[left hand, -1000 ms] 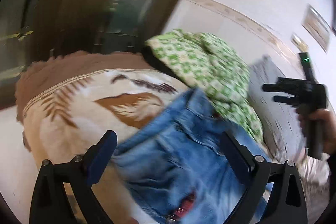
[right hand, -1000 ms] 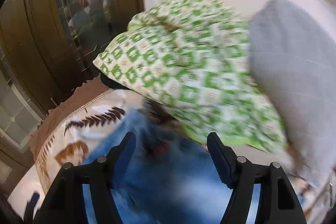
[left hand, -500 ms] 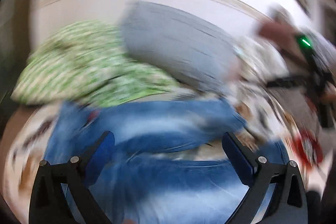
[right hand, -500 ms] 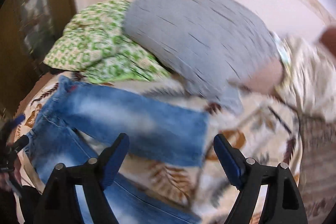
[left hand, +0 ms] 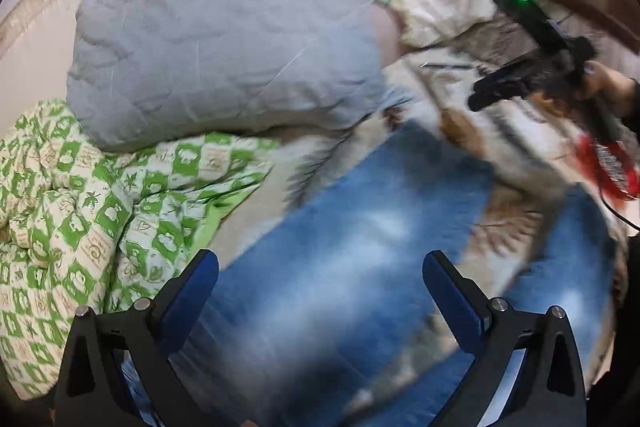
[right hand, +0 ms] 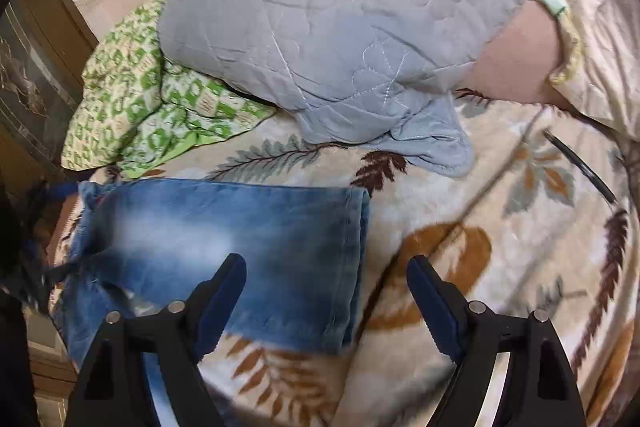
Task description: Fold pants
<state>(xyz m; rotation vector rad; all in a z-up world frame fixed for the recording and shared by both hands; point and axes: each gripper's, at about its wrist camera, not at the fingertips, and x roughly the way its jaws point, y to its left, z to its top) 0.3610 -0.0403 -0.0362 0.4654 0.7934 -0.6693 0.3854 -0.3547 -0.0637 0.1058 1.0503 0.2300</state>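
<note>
1. Jeans (right hand: 224, 227): lying on the blanket (right hand: 480, 211), legs splayed apart w/ blanket showing between them. In the right view 1 leg runs across the frame and its hem (right hand: 356, 267) ends just left of centre. The 2nd leg shows only as a strip at lower left. Waist not clearly in view.
2. Left gripper (left hand: 320, 291): jaws wide, nothing between the pads; it hangs over a leg of the jeans. Contact w/ cloth: none that you can see.
3. Right gripper (right hand: 326, 291): jaws wide after just opening further, empty. The hem corner lies under the gap, not pinched.
4. Handling, est.: denim is soft but heavy-ish for cloth, w/ some body. It should drape, not slide, and the fleecy blanket will likely drag on it. Not fragile. Seams and hems are thick, so good for the pads.
5. Where to grip, est.: take the hem at its stitched edge, through both layers, w/ your right. Take the same leg nearer the waist or its outer seam w/ your left, then lay it onto the 2nd leg.
6. Watch: the grey pillow (right hand: 340, 19) and green quilt (right hand: 132, 95) lie just beyond the jeans, so keep the lift low. Left view is blurred, so fine detail is uncertain there.
</note>
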